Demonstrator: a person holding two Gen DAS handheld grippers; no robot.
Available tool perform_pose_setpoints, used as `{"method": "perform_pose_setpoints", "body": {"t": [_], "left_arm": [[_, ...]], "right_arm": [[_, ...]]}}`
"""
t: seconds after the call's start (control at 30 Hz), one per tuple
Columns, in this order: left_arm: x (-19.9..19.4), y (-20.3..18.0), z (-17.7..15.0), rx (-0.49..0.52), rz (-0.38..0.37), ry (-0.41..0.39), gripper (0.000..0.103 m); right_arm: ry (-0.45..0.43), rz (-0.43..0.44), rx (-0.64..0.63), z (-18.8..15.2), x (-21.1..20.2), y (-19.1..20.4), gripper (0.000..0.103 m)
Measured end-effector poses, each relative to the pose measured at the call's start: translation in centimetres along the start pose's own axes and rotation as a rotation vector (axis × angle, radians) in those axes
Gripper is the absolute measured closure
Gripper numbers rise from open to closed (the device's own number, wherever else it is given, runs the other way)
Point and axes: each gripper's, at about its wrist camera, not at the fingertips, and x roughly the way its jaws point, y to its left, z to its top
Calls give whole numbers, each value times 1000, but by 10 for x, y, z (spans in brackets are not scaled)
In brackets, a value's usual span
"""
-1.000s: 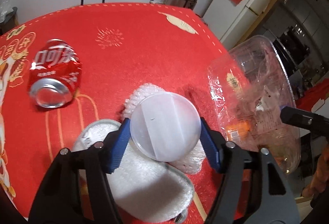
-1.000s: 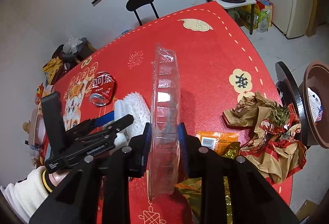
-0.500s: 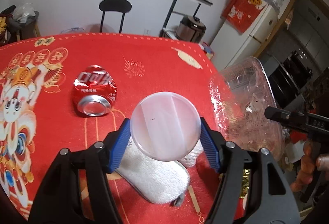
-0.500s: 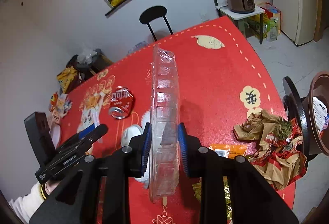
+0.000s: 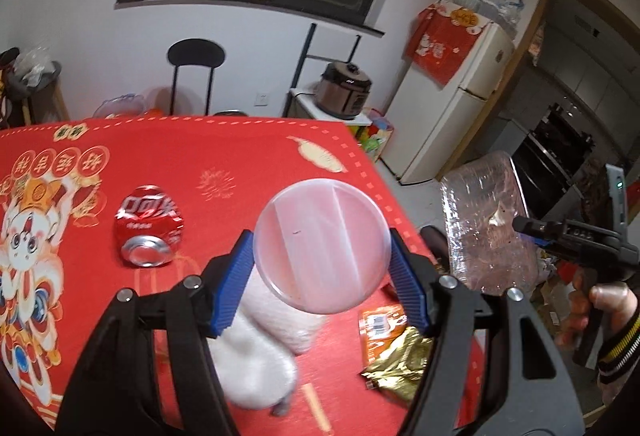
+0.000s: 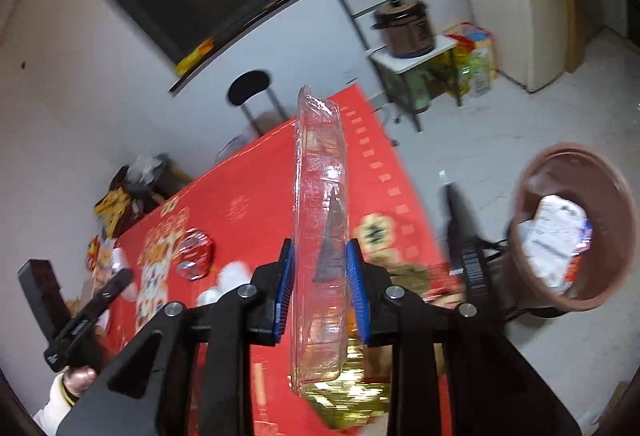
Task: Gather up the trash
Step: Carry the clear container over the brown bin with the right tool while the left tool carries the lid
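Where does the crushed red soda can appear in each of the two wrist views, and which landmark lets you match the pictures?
Left wrist view: the crushed red soda can lies on its side on the red tablecloth, left of centre, left of the round translucent lid in the left gripper.
Right wrist view: the can sits at lower left, small and blurred.
Shared landmark: the black stool beyond the table's far edge.

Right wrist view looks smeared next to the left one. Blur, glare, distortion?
Right wrist: motion blur across the room and the brown bin; the clear tray in the right tool stays fairly crisp. Left wrist: mostly sharp, the white foam soft, the window dark. Both: fisheye bending and black corners.
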Motion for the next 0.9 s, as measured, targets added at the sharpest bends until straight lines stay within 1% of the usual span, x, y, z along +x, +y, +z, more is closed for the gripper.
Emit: {"method": "perform_pose_setpoints", "body": {"t": [0.13, 0.3, 0.4, 0.5, 0.67, 0.73, 0.8, 0.87, 0.9], "left_arm": [[6, -27, 2, 5, -27, -4, 37], [14, -55, 3, 9, -41, -3, 37], [19, -66, 2, 12, -38, 0, 37], [24, -77, 2, 15, -32, 5, 37], [30, -94, 4, 35, -34, 13, 37], [33, -105, 6, 53, -42, 17, 37], [36, -115, 8, 70, -53, 20, 37], [40, -125, 10, 87, -66, 24, 37], [42, -131, 11, 98, -76, 26, 37]], "right_arm": [[-33, -88, 31, 13, -21, -53, 76], [-52, -198, 80, 26, -34, -122, 76], [-54, -245, 113, 32, -35, -158, 76], [-45, -263, 147, 37, -31, -187, 76], [-44, -281, 184, 38, -28, -214, 75], [-55, -286, 192, 37, -32, -218, 62], [-71, -289, 193, 36, -37, -219, 57], [-82, -290, 193, 34, -43, -219, 55], [-87, -292, 193, 33, -46, -219, 52]]}}
